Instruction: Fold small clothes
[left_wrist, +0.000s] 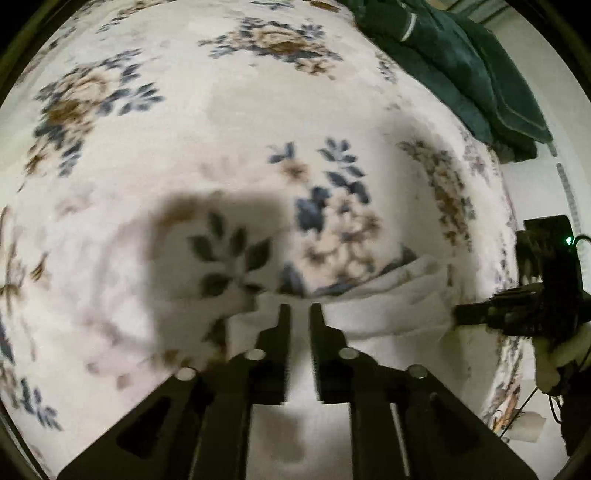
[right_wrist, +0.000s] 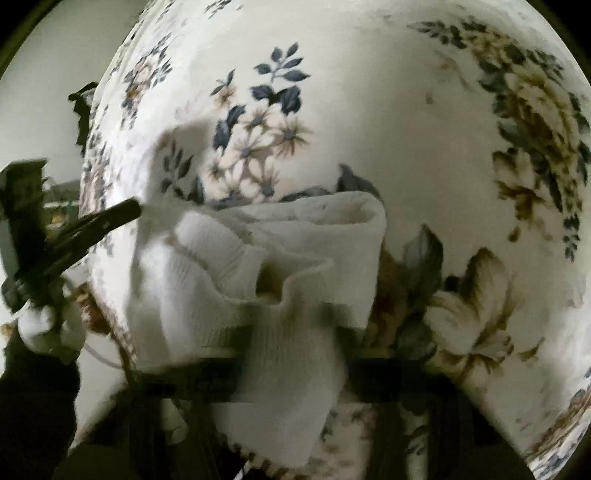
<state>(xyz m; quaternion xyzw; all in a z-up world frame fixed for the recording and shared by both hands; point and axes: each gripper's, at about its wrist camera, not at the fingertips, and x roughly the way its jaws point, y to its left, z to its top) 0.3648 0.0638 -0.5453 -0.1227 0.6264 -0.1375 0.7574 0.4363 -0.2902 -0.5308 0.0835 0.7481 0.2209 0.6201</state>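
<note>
A white sock (right_wrist: 295, 236) lies bunched on the floral bedspread (right_wrist: 406, 110); it also shows as a pale strip, the sock (left_wrist: 388, 306), in the left wrist view. My right gripper (left_wrist: 460, 317) is shut on the sock's right end. In its own view the cloth rises over the jaws and hides the tips, leaving only dark fingers (right_wrist: 384, 373) showing. My left gripper (left_wrist: 300, 310) points down at the sock's other end with its jaws a narrow gap apart. White cloth shows in that gap, but the pads do not visibly press it. The left gripper (right_wrist: 135, 208) sits at the sock's corner.
A dark green blanket (left_wrist: 461, 66) is heaped at the bed's far right corner. The bedspread's edge (left_wrist: 513, 332) drops to a pale floor just past the right gripper. A white-gloved hand (right_wrist: 44, 325) holds the left gripper beyond the bed's edge.
</note>
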